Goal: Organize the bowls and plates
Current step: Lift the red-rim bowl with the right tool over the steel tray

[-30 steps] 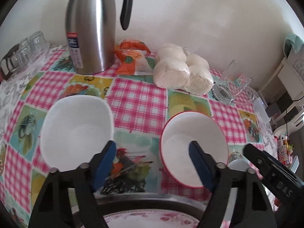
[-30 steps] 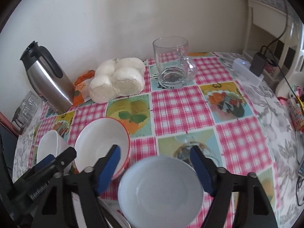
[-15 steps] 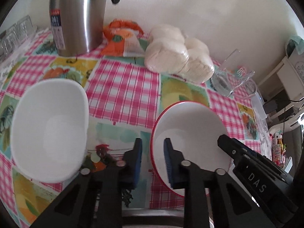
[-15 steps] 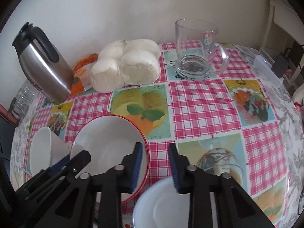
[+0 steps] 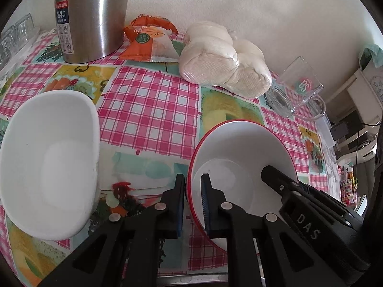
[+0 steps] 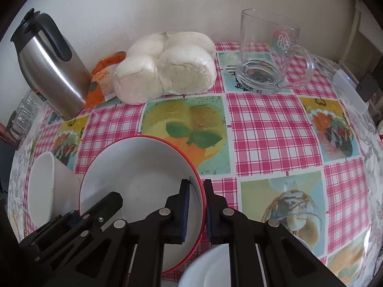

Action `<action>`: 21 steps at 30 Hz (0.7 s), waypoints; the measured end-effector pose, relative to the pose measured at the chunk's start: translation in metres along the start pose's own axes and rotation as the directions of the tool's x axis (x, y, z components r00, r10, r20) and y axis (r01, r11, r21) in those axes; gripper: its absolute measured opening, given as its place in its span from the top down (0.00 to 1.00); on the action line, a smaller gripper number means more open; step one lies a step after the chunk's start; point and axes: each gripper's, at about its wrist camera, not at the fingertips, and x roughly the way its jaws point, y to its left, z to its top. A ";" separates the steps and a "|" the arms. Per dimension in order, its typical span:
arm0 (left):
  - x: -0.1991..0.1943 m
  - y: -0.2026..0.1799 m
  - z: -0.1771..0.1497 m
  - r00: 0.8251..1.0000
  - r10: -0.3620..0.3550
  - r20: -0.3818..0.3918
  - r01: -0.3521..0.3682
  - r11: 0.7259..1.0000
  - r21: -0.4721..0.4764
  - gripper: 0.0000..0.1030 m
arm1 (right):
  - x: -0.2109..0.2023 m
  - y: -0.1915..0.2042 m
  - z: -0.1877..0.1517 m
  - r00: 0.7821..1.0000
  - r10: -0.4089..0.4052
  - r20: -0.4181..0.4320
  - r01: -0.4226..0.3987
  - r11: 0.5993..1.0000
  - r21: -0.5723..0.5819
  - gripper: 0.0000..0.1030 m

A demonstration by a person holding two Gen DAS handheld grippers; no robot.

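A red-rimmed white bowl (image 5: 241, 148) sits on the checked tablecloth. My left gripper (image 5: 193, 186) is shut on its left rim, one finger inside and one outside. My right gripper (image 6: 196, 191) is shut on the right rim of the same bowl (image 6: 143, 167). A plain white squarish bowl (image 5: 45, 160) stands to the left; it also shows in the right wrist view (image 6: 45, 189). Part of another white bowl (image 6: 210, 267) shows at the bottom of the right wrist view, under my right gripper.
At the back stand a steel thermos (image 5: 91, 16), an orange snack packet (image 5: 150, 43), a bag of white buns (image 5: 222, 57) and a glass mug (image 6: 268, 52). Small glasses (image 5: 14, 35) sit at the far left. A metal rim (image 5: 191, 278) shows at the near edge.
Both grippers moved forward and down to the red-rimmed bowl and closed from wide open onto its opposite rims.
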 end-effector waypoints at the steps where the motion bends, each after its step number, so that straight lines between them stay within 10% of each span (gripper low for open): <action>1: 0.000 0.001 0.000 1.000 -0.008 -0.002 0.008 1.000 -0.008 0.87 | -0.003 -0.001 0.000 1.000 0.013 0.014 -0.013 1.000 0.008 0.89; 21: -0.087 -0.034 -0.014 0.994 -0.012 0.113 -0.003 0.991 0.133 0.87 | -0.102 -0.007 -0.040 0.972 0.043 0.232 -0.076 0.988 0.133 0.89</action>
